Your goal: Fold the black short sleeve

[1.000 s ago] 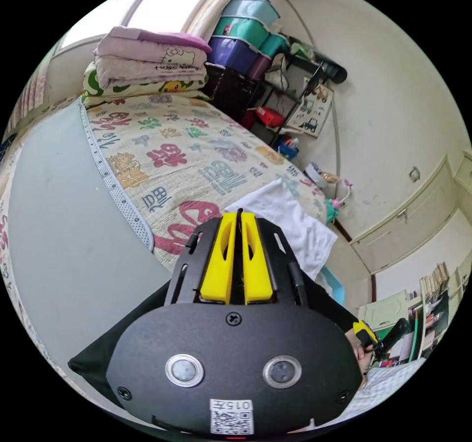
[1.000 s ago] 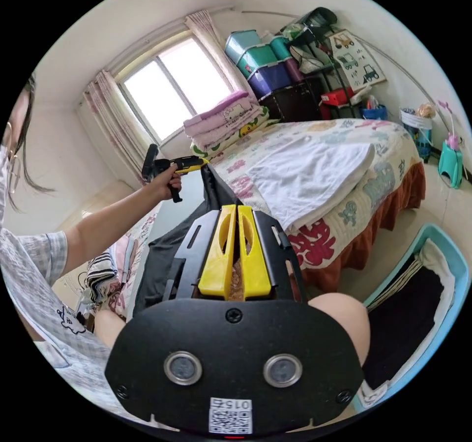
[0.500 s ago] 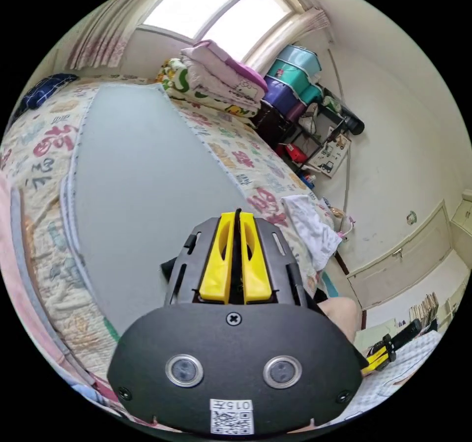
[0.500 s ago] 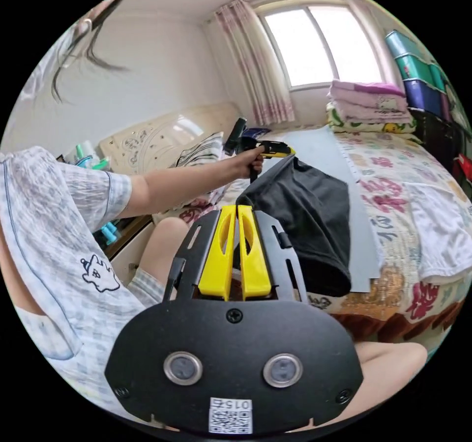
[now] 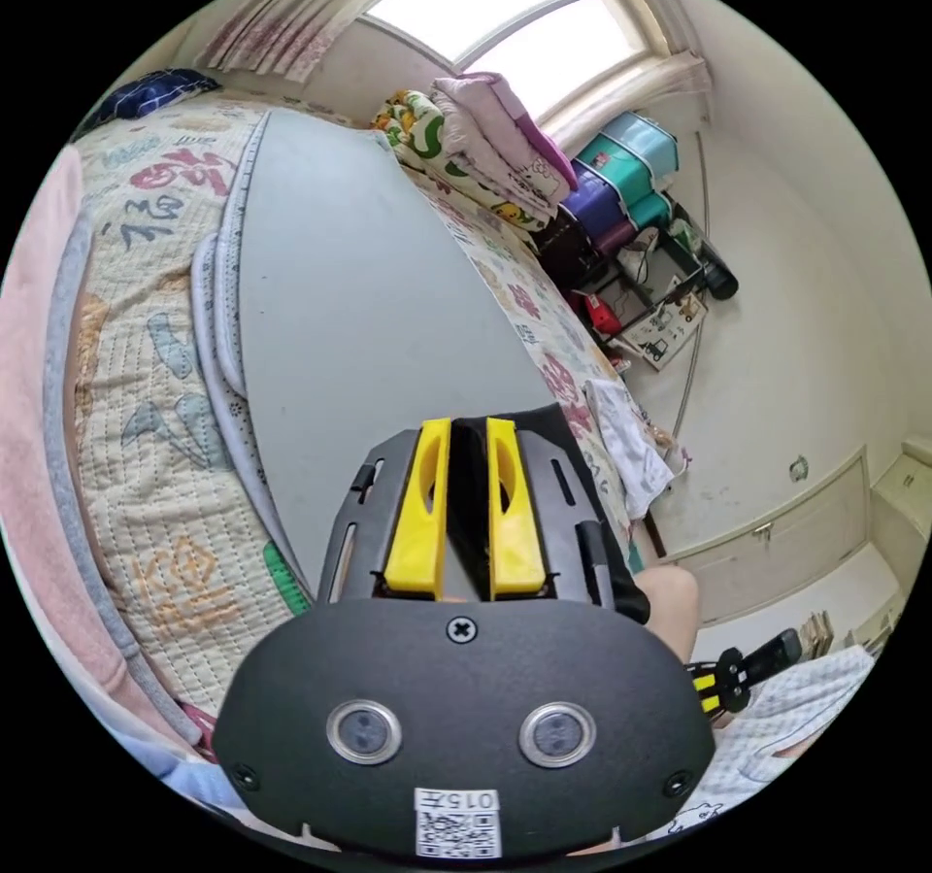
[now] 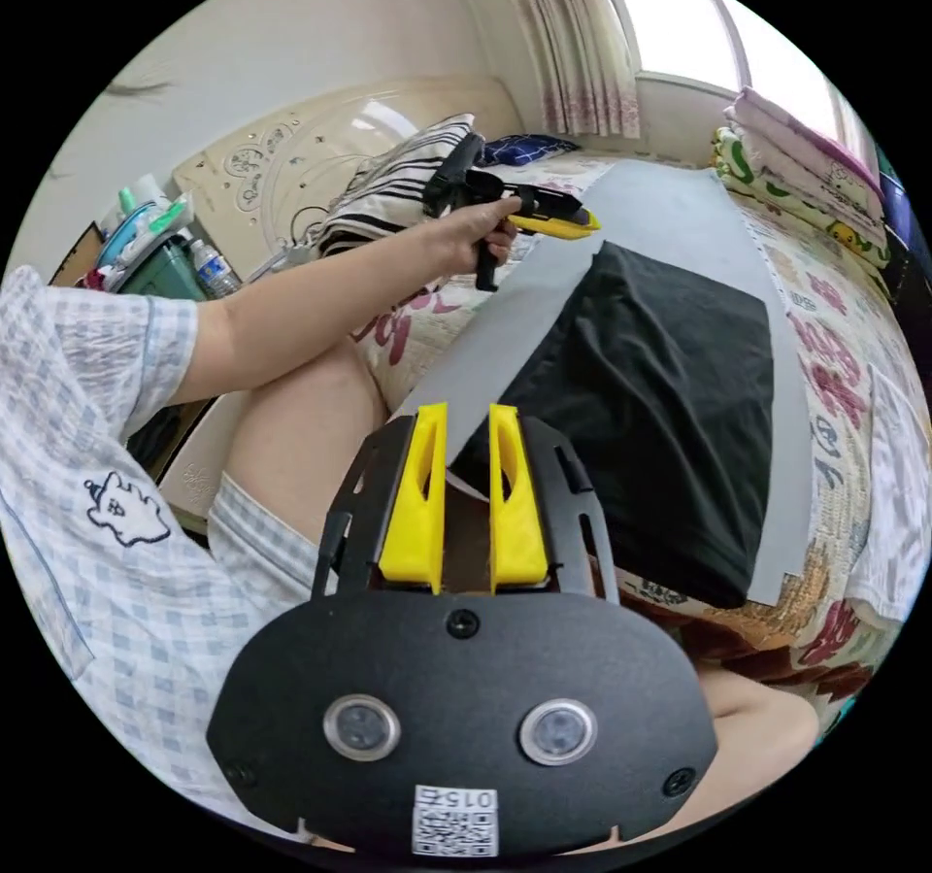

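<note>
The black short sleeve shirt (image 6: 660, 407) lies spread flat on a grey mat (image 6: 670, 203) on the bed. My right gripper (image 6: 468, 409) stands open at the shirt's near corner, nothing pinched between its yellow jaws. A hand holds my left gripper (image 6: 558, 224) just off the shirt's far corner. In the left gripper view the left gripper (image 5: 468, 423) is open, its jaws apart over a black edge of the shirt (image 5: 529, 421) on the grey mat (image 5: 369, 310). The right gripper (image 5: 733, 687) shows at the lower right there.
A patterned quilt (image 5: 146, 407) covers the bed. Folded blankets (image 5: 485, 145) are stacked by the window, with storage boxes (image 5: 621, 174) beyond. A white cloth (image 5: 626, 446) lies at the bed's edge. A striped pillow (image 6: 388, 184) leans on the headboard. The person's knee (image 6: 291, 426) is near the mat.
The shirt hung in the air between both shut grippers; now it lies flat on the grey mat. Both pairs of jaws have opened and let it go.
</note>
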Tool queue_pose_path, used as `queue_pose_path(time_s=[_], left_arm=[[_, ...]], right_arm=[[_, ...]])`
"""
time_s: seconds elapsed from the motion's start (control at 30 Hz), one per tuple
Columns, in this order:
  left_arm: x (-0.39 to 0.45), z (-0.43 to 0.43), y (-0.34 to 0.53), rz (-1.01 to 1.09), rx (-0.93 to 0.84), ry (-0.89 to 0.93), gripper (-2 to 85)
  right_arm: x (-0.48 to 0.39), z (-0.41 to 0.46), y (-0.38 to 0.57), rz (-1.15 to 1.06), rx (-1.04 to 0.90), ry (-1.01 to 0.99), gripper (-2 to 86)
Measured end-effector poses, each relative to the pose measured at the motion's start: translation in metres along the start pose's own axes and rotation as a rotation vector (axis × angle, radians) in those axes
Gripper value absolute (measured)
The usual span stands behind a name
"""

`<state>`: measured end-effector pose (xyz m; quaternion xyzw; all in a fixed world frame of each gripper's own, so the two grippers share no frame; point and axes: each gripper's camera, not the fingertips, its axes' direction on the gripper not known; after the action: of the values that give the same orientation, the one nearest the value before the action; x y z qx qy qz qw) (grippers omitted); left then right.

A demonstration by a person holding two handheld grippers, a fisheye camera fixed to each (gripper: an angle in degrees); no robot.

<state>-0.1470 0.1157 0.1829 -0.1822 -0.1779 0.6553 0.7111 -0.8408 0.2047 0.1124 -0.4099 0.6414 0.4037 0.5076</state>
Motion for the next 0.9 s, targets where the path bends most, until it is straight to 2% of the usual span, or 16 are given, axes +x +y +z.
queue_pose_path(time_s=[0.1,0.27,0.43,0.63,0.9], left_arm=[[0.023,0.020,-0.002,0.078,-0.061,-0.121,9.4],[0.031,0.040,-0.005,0.092,-0.085,-0.109,7.0],[0.039,0.051,-0.005,0.133,-0.138,-0.120,1.8],[0.052,0.030,0.001,0.136,-0.082,-0.133,0.2],[0.070,0.055,0.008,0.188,-0.162,-0.326,0.5]], right_arm=[[0.015,0.026,-0.012,0.027,-0.102,0.066,9.8],[0.025,0.064,-0.018,0.037,-0.239,0.070,7.9],[0.028,0.072,-0.024,0.029,-0.242,0.070,2.6],[0.032,0.064,-0.032,0.022,-0.218,-0.090,0.8],[0.029,0.079,-0.047,0.005,-0.276,-0.063,0.6]])
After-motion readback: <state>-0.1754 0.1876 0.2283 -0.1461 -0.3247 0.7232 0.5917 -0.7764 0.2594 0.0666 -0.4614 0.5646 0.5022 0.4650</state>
